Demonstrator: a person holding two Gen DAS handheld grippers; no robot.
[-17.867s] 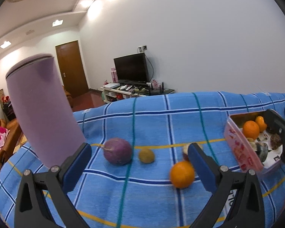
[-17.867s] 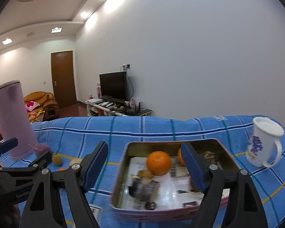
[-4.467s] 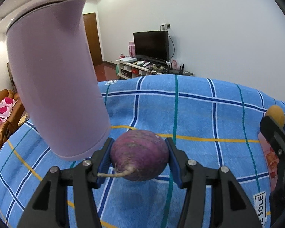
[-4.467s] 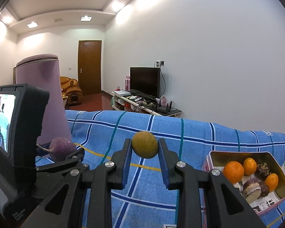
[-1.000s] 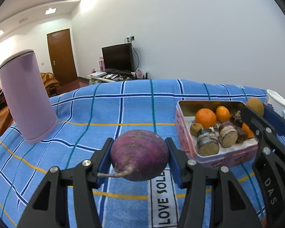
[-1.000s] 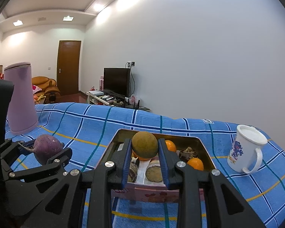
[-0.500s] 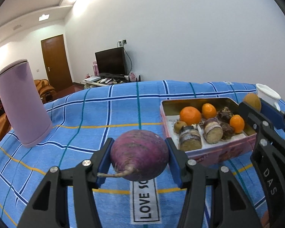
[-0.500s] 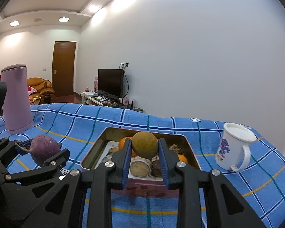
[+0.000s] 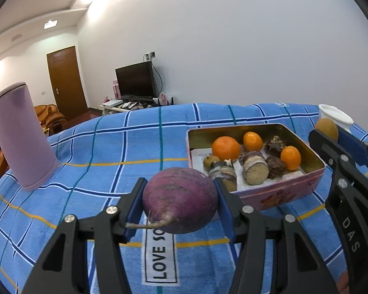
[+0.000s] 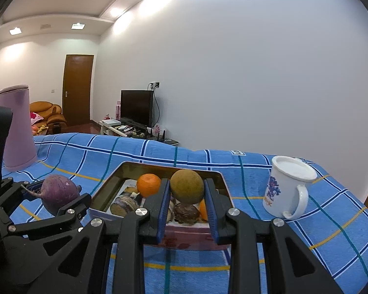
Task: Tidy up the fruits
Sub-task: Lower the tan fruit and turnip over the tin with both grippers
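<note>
Blue checked cloth [image 9: 90, 147] is covering the desk in a white-walled living room, with the pink tin [image 9: 277, 193] of oranges and cut pieces sitting toward its right side. Both grippers are pointing somewhat downward toward that tin: the left gripper [image 9: 180, 205] is clamping the purple turnip [image 9: 180, 202] short of the near wall, and the right gripper [image 10: 187, 194] is pinching the brown-green fruit [image 10: 187, 189] over the near rim. Each load should probably be carried over a bare patch and lowered before the fingers [image 10: 163, 205] are letting go.

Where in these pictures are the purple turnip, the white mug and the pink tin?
purple turnip [image 9: 180, 199]: left wrist view, middle of its rounded skin.
white mug [image 10: 285, 191]: right wrist view, side of its body by the blue print.
pink tin [image 9: 277, 194]: left wrist view, its near outer wall.
</note>
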